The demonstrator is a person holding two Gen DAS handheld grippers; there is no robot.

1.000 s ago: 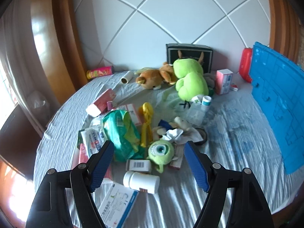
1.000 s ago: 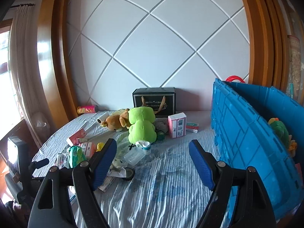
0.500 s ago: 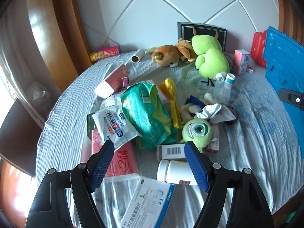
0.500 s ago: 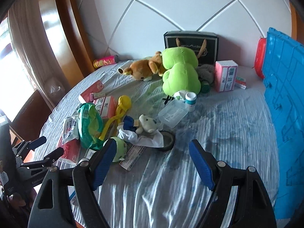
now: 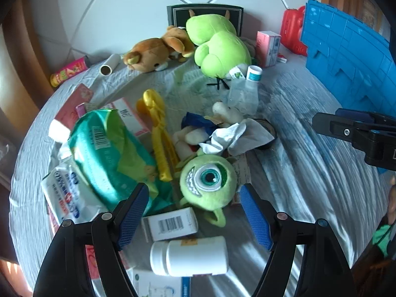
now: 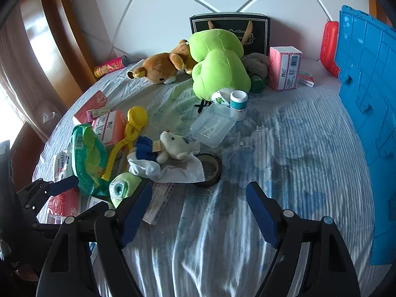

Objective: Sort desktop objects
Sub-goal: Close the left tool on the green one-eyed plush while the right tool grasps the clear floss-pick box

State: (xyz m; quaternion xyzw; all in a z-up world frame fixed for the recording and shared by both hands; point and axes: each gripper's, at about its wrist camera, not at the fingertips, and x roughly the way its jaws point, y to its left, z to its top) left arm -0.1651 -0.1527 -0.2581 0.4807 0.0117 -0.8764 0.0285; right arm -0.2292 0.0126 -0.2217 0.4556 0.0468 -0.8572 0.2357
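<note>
My left gripper [image 5: 194, 214] is open and hangs low over the clutter. The one-eyed green plush ball [image 5: 208, 178] lies just beyond its blue pads, untouched. A barcoded white box [image 5: 170, 224] and a white pill bottle [image 5: 189, 256] lie under the jaws. My right gripper [image 6: 198, 214] is open over bare striped cloth, with a black tape roll [image 6: 210, 169] and a crumpled tissue [image 6: 173, 170] ahead of it. A small white bear [image 6: 173, 148] in blue lies on the tissue. In the left wrist view the right gripper [image 5: 326, 117] comes in from the right edge.
A green wipes pack [image 5: 109, 153], yellow tongs [image 5: 158, 133] and flat packets crowd the left. A big green plush [image 6: 217, 66], a brown bear [image 6: 160, 70], a clear tub [image 6: 212, 125] and a pink box [image 6: 284, 68] sit farther back. A blue crate [image 6: 366, 99] walls the right.
Both grippers have come down and tilted toward the table, so the clutter looks much closer. The left now hovers at the one-eyed plush. Neither jaw opening has changed.
</note>
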